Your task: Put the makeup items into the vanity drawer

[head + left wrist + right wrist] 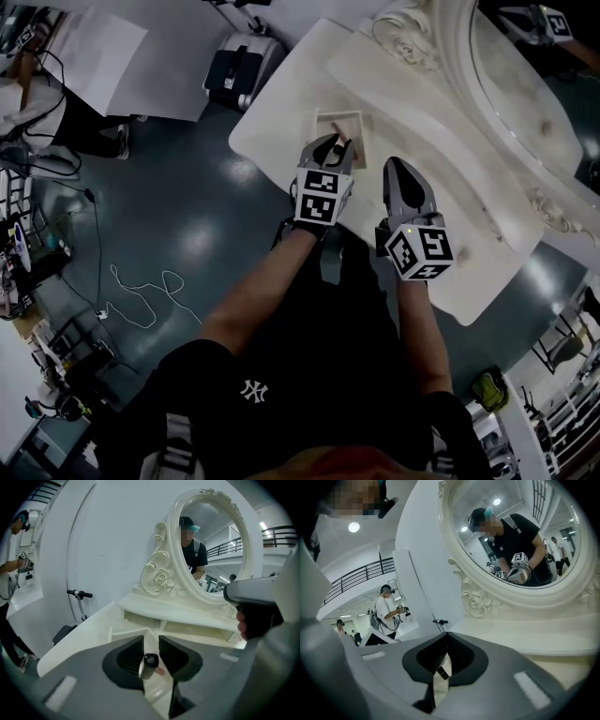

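Left gripper (151, 640) is clamped on a black-capped makeup tube (149, 665), held over the open vanity drawer (337, 112) and not yet released. A pinkish item (161, 671) seems to lie in the drawer already. Right gripper (447, 639) is closed and empty over the tabletop (281, 103). No other makeup shows; the task is probably near its end.

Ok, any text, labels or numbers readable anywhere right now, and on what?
"NY", white monogram on the person's black shirt.
No words on the marker cubes, only black-and-white squares.
Nothing legible on the cap of the tube in the left tool.
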`<state>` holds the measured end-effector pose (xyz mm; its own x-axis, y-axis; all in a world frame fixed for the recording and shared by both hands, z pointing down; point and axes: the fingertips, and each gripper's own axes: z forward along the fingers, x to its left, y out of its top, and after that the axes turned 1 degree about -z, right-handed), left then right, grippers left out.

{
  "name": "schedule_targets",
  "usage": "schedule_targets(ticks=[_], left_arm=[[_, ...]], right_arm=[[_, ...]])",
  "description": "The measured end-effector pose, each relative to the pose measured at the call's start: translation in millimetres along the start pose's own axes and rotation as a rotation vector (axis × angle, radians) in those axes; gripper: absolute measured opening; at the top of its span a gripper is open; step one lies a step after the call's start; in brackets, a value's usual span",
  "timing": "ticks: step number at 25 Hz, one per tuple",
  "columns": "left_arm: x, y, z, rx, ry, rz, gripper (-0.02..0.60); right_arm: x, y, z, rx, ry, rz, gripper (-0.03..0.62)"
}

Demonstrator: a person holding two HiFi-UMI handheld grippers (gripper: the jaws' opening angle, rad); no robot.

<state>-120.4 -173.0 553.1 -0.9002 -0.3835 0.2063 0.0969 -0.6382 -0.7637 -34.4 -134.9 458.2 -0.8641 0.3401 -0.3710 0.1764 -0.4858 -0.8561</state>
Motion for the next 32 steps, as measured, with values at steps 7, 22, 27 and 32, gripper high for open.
schedule_targets(ticks=[7, 22, 27, 32], left_arm=[[0.0, 8.4, -2.8, -0.027, 0.009, 0.006, 0.104], [-57.5, 11.2, -15.7, -0.053, -0.069, 0.058, 0.070], [-105.8, 11.0, -15.5, -0.066, -0.137, 0.109, 0.010], [-167.9, 2.6, -10.8, -0.046, -0.235, 0.166, 0.005]], right_arm=[[0.6, 0.6, -3.8, -0.003, -0.001, 0.000, 0.024], [-18.7, 2.8, -54.6, -0.057, -0.086, 0.016, 0.024], [-38.3, 0.1, -89.9, -0.087, -0.144, 0.027, 0.025], [-68.5, 0.2, -134.5, -0.124, -0.227, 0.053, 0.025]])
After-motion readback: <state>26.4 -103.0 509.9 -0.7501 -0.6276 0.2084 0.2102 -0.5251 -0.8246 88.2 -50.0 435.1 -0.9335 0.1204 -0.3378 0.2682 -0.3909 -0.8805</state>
